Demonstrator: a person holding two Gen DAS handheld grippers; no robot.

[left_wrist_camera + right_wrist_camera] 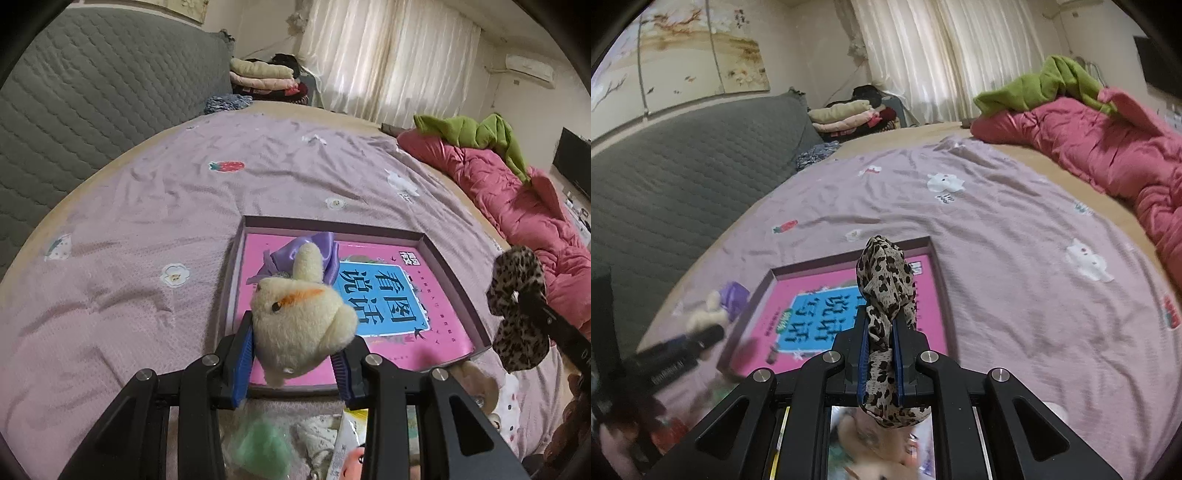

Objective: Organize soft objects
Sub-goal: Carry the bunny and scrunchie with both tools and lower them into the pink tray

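Note:
My left gripper [295,347] is shut on a cream plush toy [301,317] with an orange beak and a purple satin bow [314,254]. It hangs over the near edge of a shallow box [454,266] with a pink printed bottom that lies on the bed. My right gripper [881,332] is shut on a leopard-print scrunchie [884,288], held above the same box [934,258]. In the left wrist view the scrunchie [517,306] hangs at the right, off the box's right side. In the right wrist view the plush toy [709,314] shows blurred at the left.
A lilac bedsheet [147,221] with small prints covers the bed. A crumpled pink quilt [509,195] with a green cloth [480,133] lies along the right side. A grey quilted headboard [92,103] stands at the left. Several small items [258,443] lie near the front edge.

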